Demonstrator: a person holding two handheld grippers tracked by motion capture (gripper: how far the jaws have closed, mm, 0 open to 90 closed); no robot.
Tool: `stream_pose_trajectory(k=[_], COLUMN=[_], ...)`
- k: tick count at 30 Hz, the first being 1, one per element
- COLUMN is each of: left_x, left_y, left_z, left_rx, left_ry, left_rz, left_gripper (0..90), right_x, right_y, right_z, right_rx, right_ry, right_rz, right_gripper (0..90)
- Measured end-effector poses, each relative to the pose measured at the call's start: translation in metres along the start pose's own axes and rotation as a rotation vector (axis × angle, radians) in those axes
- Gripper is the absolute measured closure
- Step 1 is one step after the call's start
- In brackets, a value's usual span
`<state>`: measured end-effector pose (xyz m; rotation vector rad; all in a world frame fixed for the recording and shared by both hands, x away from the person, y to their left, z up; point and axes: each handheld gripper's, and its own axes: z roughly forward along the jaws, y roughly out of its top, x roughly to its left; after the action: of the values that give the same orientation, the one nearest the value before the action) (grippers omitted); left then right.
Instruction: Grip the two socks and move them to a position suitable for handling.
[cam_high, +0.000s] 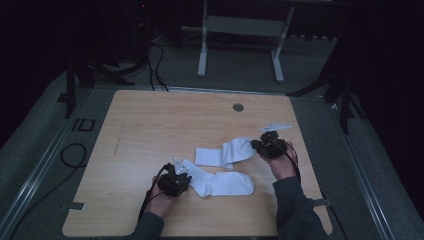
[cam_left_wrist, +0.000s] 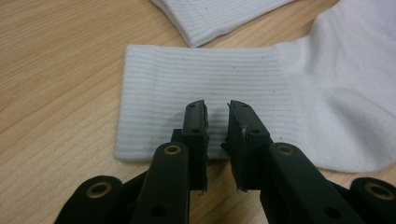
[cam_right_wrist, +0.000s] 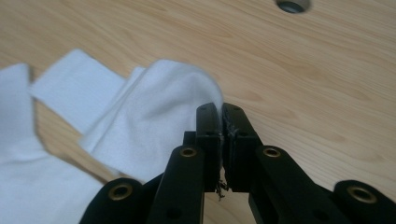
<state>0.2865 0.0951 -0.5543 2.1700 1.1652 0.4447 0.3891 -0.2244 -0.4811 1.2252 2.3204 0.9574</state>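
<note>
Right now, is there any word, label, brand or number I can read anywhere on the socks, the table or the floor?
"ID": dark marking on the floor strip left of the table.
The two white socks: no print or brand shows.
Nothing else is readable.

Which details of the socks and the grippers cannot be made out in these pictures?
- Far sock, high view: its toe end is hidden by the right gripper.
- Near sock, left gripper view: its foot is cut off by the right edge.
- Left gripper: whether it touches the cuff is unclear.
</note>
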Motion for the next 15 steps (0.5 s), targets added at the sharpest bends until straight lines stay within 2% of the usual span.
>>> stream_pose_trajectory(k=[3,8,15], left_x=[0.000,0.000,0.000], left_y=[0.000,0.000,0.000], left_z=[0.000,0.000,0.000], left_rx=[0.000,0.000,-0.001], left_ry=[0.000,0.002,0.002], left_rz=[0.000,0.000,-0.001], left_gripper=[77.2,77.2,77.2], right_x=[-0.012,-0.020,-0.033], right_y=[-0.004,-0.009,-0.022], right_z=[-0.004,-0.006,-0.004], right_rx=[0.012,0.039,0.075], right_ry=[-0.029,-0.060,-0.069], right_rz=[0.014,0.007,0.028], right_gripper=[85.7,85.3,85.0])
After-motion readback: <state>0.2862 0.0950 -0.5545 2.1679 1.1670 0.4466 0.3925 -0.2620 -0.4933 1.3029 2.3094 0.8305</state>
